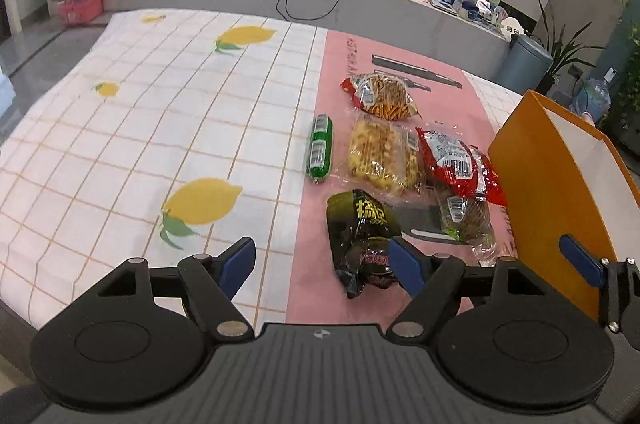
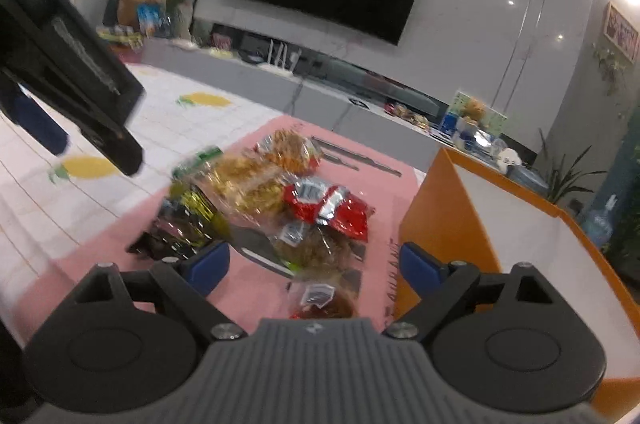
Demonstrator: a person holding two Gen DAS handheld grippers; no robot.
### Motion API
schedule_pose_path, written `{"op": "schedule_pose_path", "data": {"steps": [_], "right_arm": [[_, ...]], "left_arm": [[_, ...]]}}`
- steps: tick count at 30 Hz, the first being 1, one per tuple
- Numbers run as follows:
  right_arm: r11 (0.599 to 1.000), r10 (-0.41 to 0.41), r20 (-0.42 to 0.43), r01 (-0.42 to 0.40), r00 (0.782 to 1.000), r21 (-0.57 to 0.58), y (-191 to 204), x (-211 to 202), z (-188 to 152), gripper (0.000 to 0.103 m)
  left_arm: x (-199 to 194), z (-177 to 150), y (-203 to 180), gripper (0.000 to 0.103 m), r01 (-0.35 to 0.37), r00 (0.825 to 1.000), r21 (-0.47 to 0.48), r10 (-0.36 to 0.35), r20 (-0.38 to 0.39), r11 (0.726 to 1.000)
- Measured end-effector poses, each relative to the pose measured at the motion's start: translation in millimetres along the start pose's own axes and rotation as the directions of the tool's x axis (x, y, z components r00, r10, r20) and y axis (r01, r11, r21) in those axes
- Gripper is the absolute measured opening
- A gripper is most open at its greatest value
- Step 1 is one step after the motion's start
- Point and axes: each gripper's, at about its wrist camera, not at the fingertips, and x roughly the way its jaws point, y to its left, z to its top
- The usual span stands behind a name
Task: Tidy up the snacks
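Lemon-print cloth and a pink mat [image 1: 308, 224] are covering the counter [image 1: 120, 144] in front of a low TV shelf, and nothing looks sorted yet. All the snacks are still lying loose on the pink mat: a dark green packet [image 1: 360, 236] just ahead of the left gripper [image 1: 324, 262], touching its right-hand blue pad, with a green roll [image 1: 320, 148], a yellow bag [image 1: 382, 154], a bag of sticks [image 1: 382, 94], a red bag [image 1: 460, 164] and a clear bag of brown bits [image 1: 466, 220] lying farther beyond the jaws. An orange box [image 1: 560, 192] is standing open beside them, to the right of the jaws, and its visible inner wall is showing no snacks, though its floor is hidden. Both sets of jaws are standing wide and holding nothing; the right gripper [image 2: 316, 266] is hovering with the brown-bits bag [image 2: 316, 244] ahead between its pads and the box [image 2: 460, 208] at its right pad. Judging by this, the whole pile is still waiting to go in.
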Motion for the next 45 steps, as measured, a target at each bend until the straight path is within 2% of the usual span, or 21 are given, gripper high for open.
{"op": "schedule_pose_path", "data": {"steps": [3,5,8,11,16,19,20,21,26,32,35,40,42,45], "right_arm": [[0.999,-0.019,-0.014,0.019,1.0,-0.049,10.0,6.8,-3.2,0.09],[0.992,-0.065,-0.021,0.063,0.998,-0.105,17.2,12.3,-5.5,0.088],[0.987,-0.092,-0.065,0.082,0.994,-0.135,24.7,21.8,-9.6,0.088],[0.993,-0.079,-0.128,0.066,0.989,-0.1,24.0,33.2,-16.2,0.087],[1.0,-0.024,-0.147,0.026,0.989,0.015,13.5,41.2,-17.5,0.084],[0.994,0.018,-0.174,0.001,0.985,0.107,4.8,44.9,-17.6,0.066],[0.992,0.035,-0.175,-0.014,0.984,0.122,2.6,45.4,-18.1,0.051],[0.992,0.047,-0.174,-0.024,0.984,0.127,1.7,45.9,-18.1,0.042],[0.992,0.069,-0.145,-0.053,0.987,0.112,6.1,40.9,-20.5,0.042],[0.978,0.179,-0.085,-0.168,0.98,0.12,13.5,18.8,-17.8,0.041],[0.975,0.213,-0.086,-0.206,0.973,0.088,20.9,12.8,-18.9,0.041],[0.982,0.188,-0.093,-0.185,0.978,0.032,29.2,14.2,-21.5,0.045],[0.984,0.175,-0.077,-0.176,0.982,-0.008,33.7,11.6,-21.5,0.057],[0.984,0.159,-0.065,-0.163,0.985,-0.07,41.5,8.5,-23.8,0.055]], "left_arm": [[3.8,-1.0,2.5,0.088,-0.01,1.0,-0.001,0.01,-0.012,1.0],[4.8,-1.5,0.8,0.088,-0.01,1.0,0.0,0.01,-0.019,1.0],[5.8,-1.6,-2.8,0.089,-0.001,1.0,0.006,0.001,-0.022,1.0],[6.5,-3.6,-6.3,0.088,-0.004,1.0,0.029,0.004,-0.025,1.0],[11.0,-4.1,-2.9,0.089,0.034,0.998,0.0,-0.034,-0.055,0.999],[12.1,-4.2,-1.8,0.088,0.054,0.997,0.0,-0.054,-0.062,0.999],[12.5,-4.4,-1.5,0.088,0.06,0.996,0.0,-0.06,-0.064,0.998],[12.7,-4.5,-1.9,0.089,0.062,0.996,-0.001,-0.062,-0.064,0.998],[14.3,-4.8,-3.4,0.088,0.059,0.996,0.002,-0.059,-0.065,0.998],[15.5,-1.0,5.8,0.089,0.036,0.997,-0.015,-0.037,-0.068,0.999],[15.3,2.7,13.9,0.088,0.029,0.997,-0.041,-0.032,-0.068,0.999],[15.6,3.4,17.3,0.089,0.04,0.996,-0.059,-0.044,-0.076,0.997],[16.0,2.7,15.0,0.089,0.041,0.996,-0.045,-0.045,-0.08,0.998],[17.8,1.3,12.7,0.089,0.049,0.994,-0.039,-0.052,-0.093,0.998]]}}
